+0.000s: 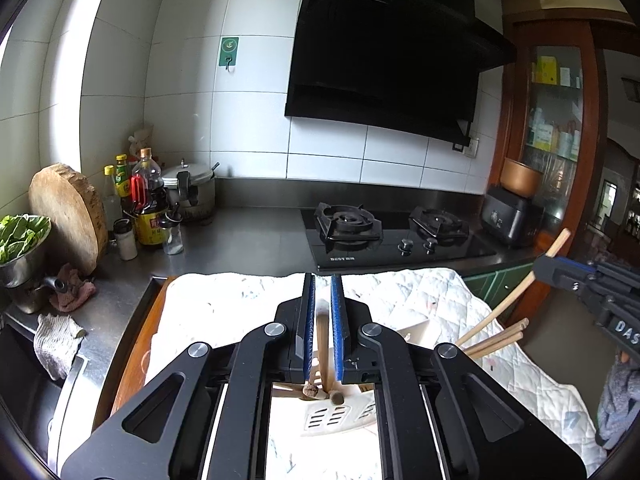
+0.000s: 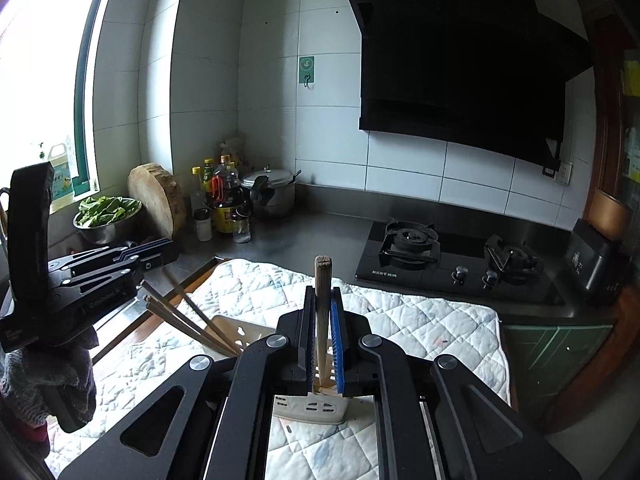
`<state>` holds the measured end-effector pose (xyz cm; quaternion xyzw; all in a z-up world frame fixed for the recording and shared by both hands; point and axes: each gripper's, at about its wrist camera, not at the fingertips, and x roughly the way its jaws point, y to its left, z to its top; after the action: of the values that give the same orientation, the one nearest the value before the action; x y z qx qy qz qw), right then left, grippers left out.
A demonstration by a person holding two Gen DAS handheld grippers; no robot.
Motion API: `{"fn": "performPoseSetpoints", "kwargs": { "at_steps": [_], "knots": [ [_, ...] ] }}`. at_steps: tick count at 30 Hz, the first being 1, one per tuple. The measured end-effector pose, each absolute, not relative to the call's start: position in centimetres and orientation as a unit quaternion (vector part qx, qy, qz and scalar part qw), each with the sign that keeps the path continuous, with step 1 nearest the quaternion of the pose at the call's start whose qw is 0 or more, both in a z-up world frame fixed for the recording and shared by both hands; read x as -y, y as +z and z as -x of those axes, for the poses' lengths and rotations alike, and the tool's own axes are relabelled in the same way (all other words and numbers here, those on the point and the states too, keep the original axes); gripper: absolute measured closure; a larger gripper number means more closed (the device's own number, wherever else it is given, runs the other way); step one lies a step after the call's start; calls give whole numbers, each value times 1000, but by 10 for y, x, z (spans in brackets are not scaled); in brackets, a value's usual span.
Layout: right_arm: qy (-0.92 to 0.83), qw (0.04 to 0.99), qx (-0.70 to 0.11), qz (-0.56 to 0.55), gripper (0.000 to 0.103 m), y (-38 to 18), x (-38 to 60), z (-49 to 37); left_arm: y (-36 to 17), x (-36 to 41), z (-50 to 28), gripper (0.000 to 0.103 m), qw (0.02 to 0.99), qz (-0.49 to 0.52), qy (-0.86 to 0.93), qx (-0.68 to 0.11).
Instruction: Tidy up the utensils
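Two grippers each carry one stick, both right over the holder (image 2: pixel 316 406), a white slotted plastic box lying on the cloth (image 2: pixel 420 320) nearest the cameras. The right gripper (image 2: pixel 322 289) has its fingers clenched on the right chopstick (image 2: pixel 322 276), which stands upright with its blunt top above the fingertips and its lower end down at the holder's mouth. The left gripper (image 1: pixel 323 277) has its fingers drawn in around the left chopstick (image 1: pixel 322 340); they look to be grasping it, though the slim gaps on either side leave a little doubt.

Other sticks (image 2: pixel 188 326) already lean in the holder, fanned out toward the left.

Judging by look, the chopsticks are light, stiff wood or bamboo, thin and round, so they may roll or pivot between flat pads. A hold near the middle or upper third, with the stick square to the pads, should keep it from swinging. The holder seems light too and could slide or tip on the soft quilting if nudged.

Farther off, the steel surface (image 2: pixel 304 236) carries the hob (image 2: pixel 440 252).
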<state>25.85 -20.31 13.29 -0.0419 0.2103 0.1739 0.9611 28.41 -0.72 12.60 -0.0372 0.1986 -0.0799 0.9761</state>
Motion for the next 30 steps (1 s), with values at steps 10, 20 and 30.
{"fn": "performPoseSetpoints", "kwargs": {
  "at_steps": [10,20,30],
  "knots": [
    [175,953,-244,47,96,110,196,-272,127,5,-267,66,978,34,-75,-190],
    [174,952,-249,45,94,102,196,-268,132,3,-240,43,980,17,-76,-182],
    [169,956,-235,50,72,106,200,-239,134,4,-208,22,982,4,-72,-172]
  ]
}}
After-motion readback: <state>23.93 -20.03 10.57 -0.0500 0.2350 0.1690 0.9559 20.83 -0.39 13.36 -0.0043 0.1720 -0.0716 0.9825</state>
